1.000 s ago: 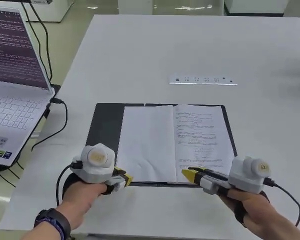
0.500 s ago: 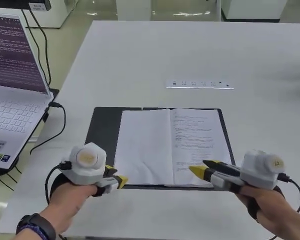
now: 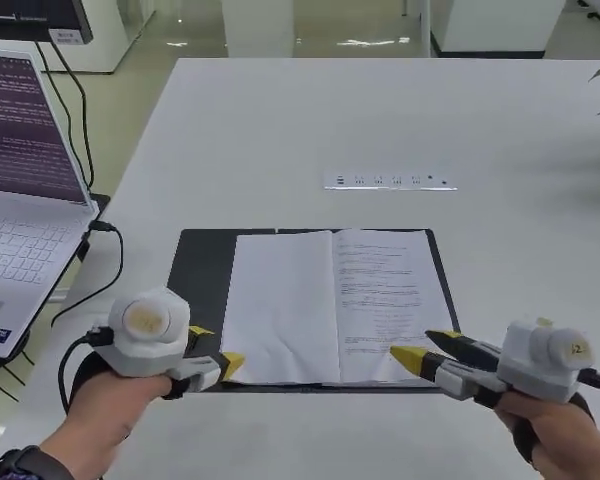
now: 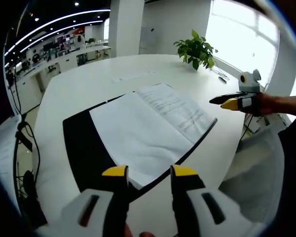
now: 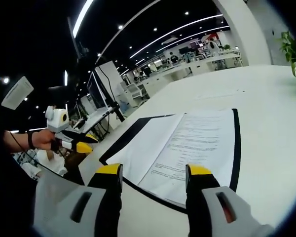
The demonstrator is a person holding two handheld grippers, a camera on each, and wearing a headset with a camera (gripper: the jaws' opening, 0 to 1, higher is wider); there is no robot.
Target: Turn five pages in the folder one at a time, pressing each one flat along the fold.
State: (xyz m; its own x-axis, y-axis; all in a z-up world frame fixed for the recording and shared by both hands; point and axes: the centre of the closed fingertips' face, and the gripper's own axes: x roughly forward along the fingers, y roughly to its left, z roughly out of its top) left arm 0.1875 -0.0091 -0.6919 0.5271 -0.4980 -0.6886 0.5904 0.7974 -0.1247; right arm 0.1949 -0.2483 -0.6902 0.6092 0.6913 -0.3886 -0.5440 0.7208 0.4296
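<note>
Risk: my right gripper (image 3: 420,349) and left gripper (image 3: 216,348), both wide and empty, may pinch two pages (image 3: 385,290) of folder (image 3: 205,270) together

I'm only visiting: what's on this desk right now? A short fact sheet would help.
folder: black, lying open on the white table
left page: blank
right page: printed text
left gripper: jaws apart, holding nothing, at the near left corner
right gripper: jaws apart, holding nothing, at the near right corner
nearby: laptop on the left, socket strip beyond
</note>
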